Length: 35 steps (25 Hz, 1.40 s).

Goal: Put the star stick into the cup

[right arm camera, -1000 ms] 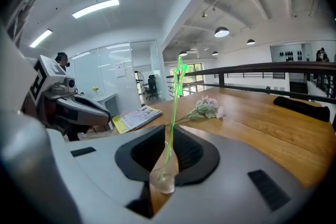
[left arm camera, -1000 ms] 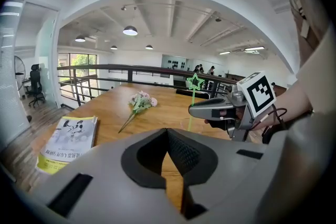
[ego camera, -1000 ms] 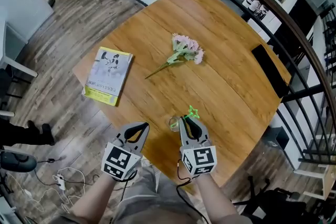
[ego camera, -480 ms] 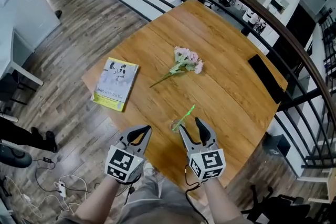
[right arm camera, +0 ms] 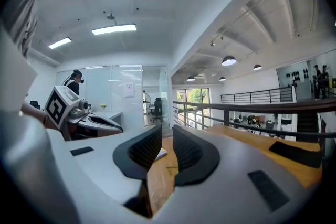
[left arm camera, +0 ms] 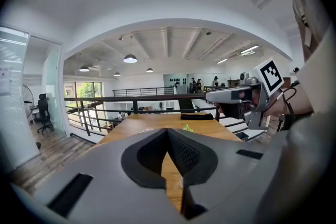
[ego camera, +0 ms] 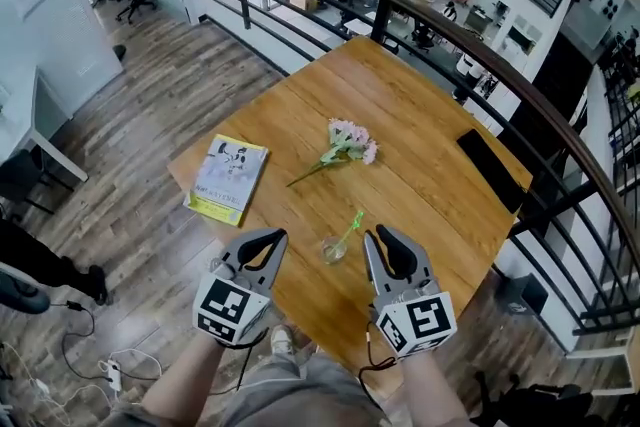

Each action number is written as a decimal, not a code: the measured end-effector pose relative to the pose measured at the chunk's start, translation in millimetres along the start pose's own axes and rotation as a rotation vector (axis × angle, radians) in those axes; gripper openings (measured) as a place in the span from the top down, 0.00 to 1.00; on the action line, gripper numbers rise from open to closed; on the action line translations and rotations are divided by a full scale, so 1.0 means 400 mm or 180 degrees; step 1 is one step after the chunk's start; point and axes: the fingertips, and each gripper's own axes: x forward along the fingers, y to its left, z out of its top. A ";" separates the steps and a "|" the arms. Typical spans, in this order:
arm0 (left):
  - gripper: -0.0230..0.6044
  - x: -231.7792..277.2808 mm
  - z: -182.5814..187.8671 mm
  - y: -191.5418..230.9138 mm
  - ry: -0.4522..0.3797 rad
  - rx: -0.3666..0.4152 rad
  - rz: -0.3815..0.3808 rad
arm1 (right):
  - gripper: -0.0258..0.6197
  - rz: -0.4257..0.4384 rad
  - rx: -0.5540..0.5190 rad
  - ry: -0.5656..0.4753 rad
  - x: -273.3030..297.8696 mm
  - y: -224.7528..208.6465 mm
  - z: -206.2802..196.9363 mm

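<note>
A small clear glass cup point(ego camera: 332, 251) stands near the front edge of the wooden table point(ego camera: 430, 125). The green star stick point(ego camera: 350, 227) leans in it, its top tilted up and to the right. In the left gripper view the star point(left arm camera: 186, 127) shows as a green speck. My right gripper point(ego camera: 378, 235) is just right of the cup and apart from it. Its jaws are closing, a narrow gap remains, and nothing is between them point(right arm camera: 167, 132). Left of the cup, my left gripper point(ego camera: 274, 236) is shut and empty point(left arm camera: 168, 131).
A pink flower sprig point(ego camera: 348, 141) lies mid-table and a yellow-edged book point(ego camera: 228, 179) at the left corner. A flat black object point(ego camera: 488, 169) lies by the right edge. A dark railing point(ego camera: 400, 0) runs behind the table. Wooden floor lies below on the left.
My right gripper was shut on the star stick over the cup, then opened and let it go. It has drawn back to the right, and the stick now leans in the cup.
</note>
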 end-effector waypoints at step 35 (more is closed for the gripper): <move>0.94 -0.258 0.149 -0.085 -0.0463 0.0140 0.0229 | 0.91 0.0435 0.0049 -0.0190 -0.235 0.171 0.138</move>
